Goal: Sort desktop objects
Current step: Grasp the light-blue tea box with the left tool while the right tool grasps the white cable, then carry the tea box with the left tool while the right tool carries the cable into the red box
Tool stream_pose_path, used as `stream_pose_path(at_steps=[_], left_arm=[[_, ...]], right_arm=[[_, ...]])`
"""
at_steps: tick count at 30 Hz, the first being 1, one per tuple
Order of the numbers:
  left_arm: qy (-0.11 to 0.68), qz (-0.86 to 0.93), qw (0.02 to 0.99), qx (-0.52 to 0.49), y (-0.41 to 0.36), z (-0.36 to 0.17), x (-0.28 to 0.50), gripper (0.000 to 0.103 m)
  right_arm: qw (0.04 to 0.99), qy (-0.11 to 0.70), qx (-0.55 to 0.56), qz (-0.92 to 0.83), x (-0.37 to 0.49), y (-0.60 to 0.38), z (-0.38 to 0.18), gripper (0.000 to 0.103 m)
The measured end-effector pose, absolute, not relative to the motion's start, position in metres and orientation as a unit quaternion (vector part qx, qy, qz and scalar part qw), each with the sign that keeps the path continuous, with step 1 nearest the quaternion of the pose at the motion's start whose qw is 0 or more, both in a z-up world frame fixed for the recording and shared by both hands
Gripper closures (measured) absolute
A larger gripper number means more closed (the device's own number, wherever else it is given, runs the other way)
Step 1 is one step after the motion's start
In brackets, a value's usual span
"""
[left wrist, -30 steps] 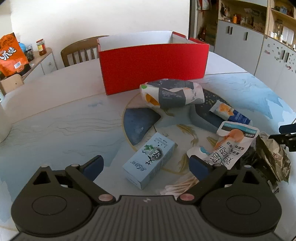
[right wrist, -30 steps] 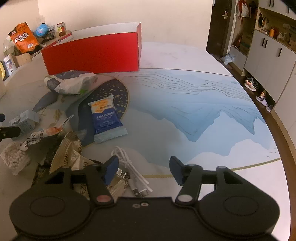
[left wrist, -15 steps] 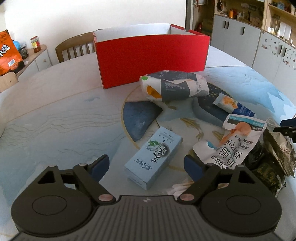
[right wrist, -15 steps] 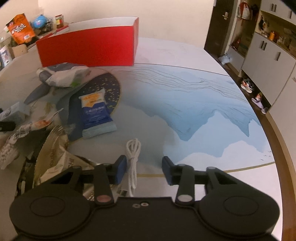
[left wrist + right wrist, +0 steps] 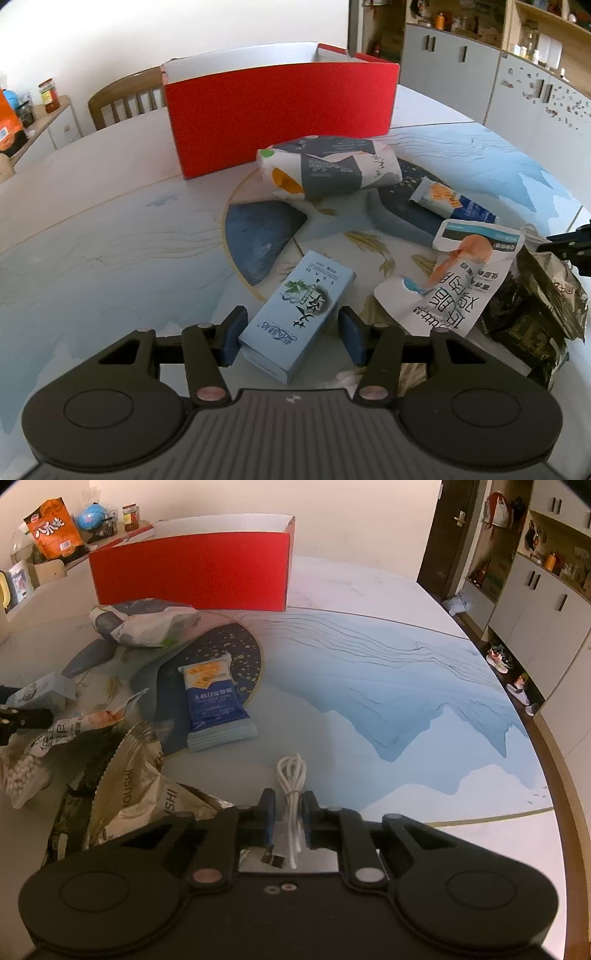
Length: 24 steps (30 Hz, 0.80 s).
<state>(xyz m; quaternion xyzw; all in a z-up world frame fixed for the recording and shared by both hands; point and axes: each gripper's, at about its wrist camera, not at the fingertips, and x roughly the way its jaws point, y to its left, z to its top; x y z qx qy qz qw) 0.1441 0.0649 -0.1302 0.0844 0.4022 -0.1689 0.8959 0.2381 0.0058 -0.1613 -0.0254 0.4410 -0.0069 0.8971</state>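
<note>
Both pairs of jaws have narrowed since a second ago, and each hand has drawn in over its target. Between the fingertips of the right gripper (image 5: pixel 288 814) lies the coiled white cable (image 5: pixel 291 775); the jaws have just been closing and now stand nearly together, clenched on the bundle's near strands, while the looped far end still rests on the table (image 5: pixel 406 709). The left gripper (image 5: pixel 290 336) has just been closing round the near end of the pale blue carton (image 5: pixel 299 314). Its left pad looks to be against the carton's side, but a gap shows at the right pad, so this grasp is not yet made.

The carton lies skewed across the jaws, so the pads may meet its corners instead of its flat sides, twisting it or letting it slip out on the lift. The white snack pouch (image 5: pixel 454 280) lies just beside the right pad and could be snagged. Only a few cable strands seem pinched, so the coil may unravel or drag against the crumpled foil bag (image 5: pixel 129 786) beside it. The red box (image 5: pixel 280 114), the likely destination, stands well apart at the table's far side, so either weak grip has a long carry to survive.
</note>
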Motion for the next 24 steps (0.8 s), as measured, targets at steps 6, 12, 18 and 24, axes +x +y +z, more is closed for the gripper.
stream_pose_path(at_steps=[6, 12, 18, 24], left_arm=[[0.399, -0.196, 0.892, 0.088, 0.063, -0.129, 0.145, 0.074], [0.395, -0.212, 0.891, 0.066, 0.066, -0.124, 0.146, 0.075], [0.385, -0.220, 0.894, 0.058, 0.070, -0.108, 0.148, 0.075], [0.373, -0.222, 0.899, 0.058, 0.075, -0.086, 0.151, 0.075]], right_arm=[[0.894, 0.447, -0.024, -0.009, 0.239, 0.008, -0.159, 0.095], [0.897, 0.442, -0.017, -0.014, 0.239, 0.008, -0.152, 0.095], [0.903, 0.430, -0.006, -0.015, 0.244, 0.009, -0.133, 0.095], [0.914, 0.405, -0.001, 0.009, 0.252, 0.018, -0.100, 0.095]])
